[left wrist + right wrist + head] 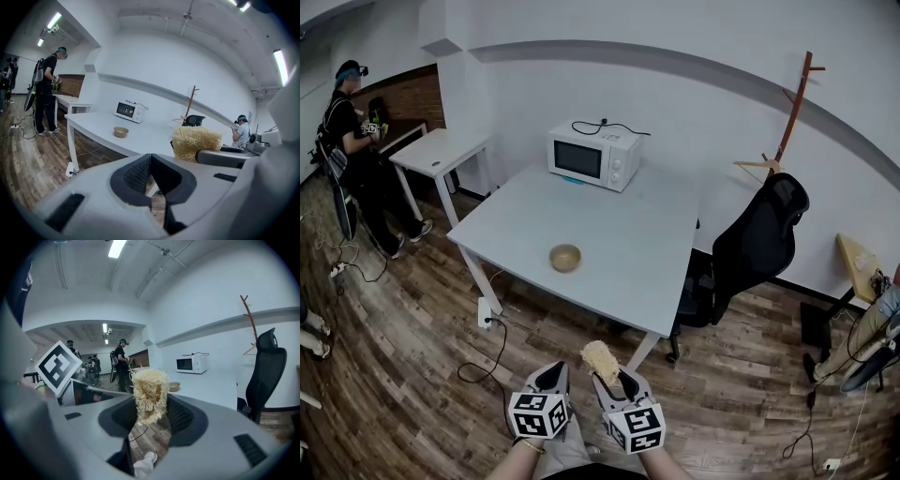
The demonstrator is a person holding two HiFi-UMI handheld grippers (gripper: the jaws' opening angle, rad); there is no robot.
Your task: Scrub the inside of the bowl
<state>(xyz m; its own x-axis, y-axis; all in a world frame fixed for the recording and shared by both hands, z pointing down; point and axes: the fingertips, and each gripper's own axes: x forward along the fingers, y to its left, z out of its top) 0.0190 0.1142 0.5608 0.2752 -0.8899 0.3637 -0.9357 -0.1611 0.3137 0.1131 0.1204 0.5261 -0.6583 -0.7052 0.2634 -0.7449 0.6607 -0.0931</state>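
The right gripper [150, 416] has its jaws closed on a pale fibrous scrubber [150, 392], which sticks up out of them. The left gripper [150, 161] has its jaws pressed together with nothing between them. In the head view both sit side by side at the bottom centre of the frame, over the wood floor [412, 375] and well apart from the tabletop [628, 253].

The bowl [565, 258] stands upright at the frame's centre, alone on the tabletop near its front edge, untouched. The microwave [592, 157] is well behind it, at the far edge.

This looks like the approach step; scrubbing has not begun. The next move likely calls for closing in on the tabletop, opening the left jaws to steady the bowl's rim, and lowering the scrubber inside.

There is bare tabletop all round the bowl, but the front edge is close, so a hard push could slide it off. The chair [759, 239] crowds the right side; a power strip [485, 311] lies by the left leg.
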